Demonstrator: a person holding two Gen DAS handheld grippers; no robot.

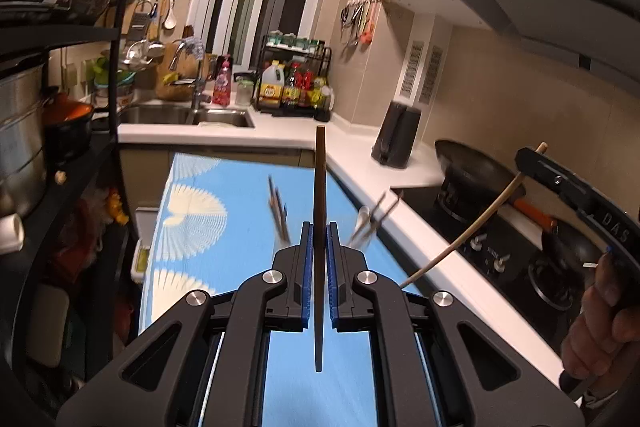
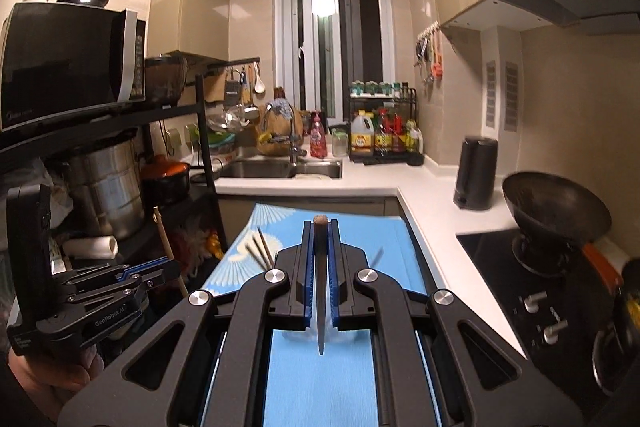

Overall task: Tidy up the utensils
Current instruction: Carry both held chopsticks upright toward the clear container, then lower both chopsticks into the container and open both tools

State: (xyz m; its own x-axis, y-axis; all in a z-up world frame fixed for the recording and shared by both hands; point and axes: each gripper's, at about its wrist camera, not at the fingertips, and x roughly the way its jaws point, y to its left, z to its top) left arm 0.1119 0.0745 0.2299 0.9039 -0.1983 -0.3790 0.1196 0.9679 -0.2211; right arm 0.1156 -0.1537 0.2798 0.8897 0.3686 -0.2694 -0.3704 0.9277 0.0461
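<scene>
My left gripper point(image 1: 319, 231) is shut on a dark wooden chopstick point(image 1: 319, 187) that stands upright between its blue pads. My right gripper point(image 2: 320, 227) is shut on another dark chopstick point(image 2: 320, 267), its round end pointing at the camera. In the left wrist view the right gripper point(image 1: 532, 155) holds its chopstick point(image 1: 472, 227) at the right. In the right wrist view the left gripper point(image 2: 160, 269) holds its chopstick point(image 2: 168, 247) at the left. Under both, a blurred group of chopsticks point(image 1: 280, 215) and other utensils point(image 1: 372, 223) stand over the blue patterned cloth point(image 1: 192, 211).
A white counter point(image 1: 360, 151) runs on the right with a black kettle point(image 1: 396, 135), a wok point(image 1: 476, 171) and a stove point(image 1: 500, 247). A sink point(image 1: 188, 115) and a bottle rack point(image 1: 296, 83) are at the back. A black shelf point(image 1: 60, 155) with pots stands on the left.
</scene>
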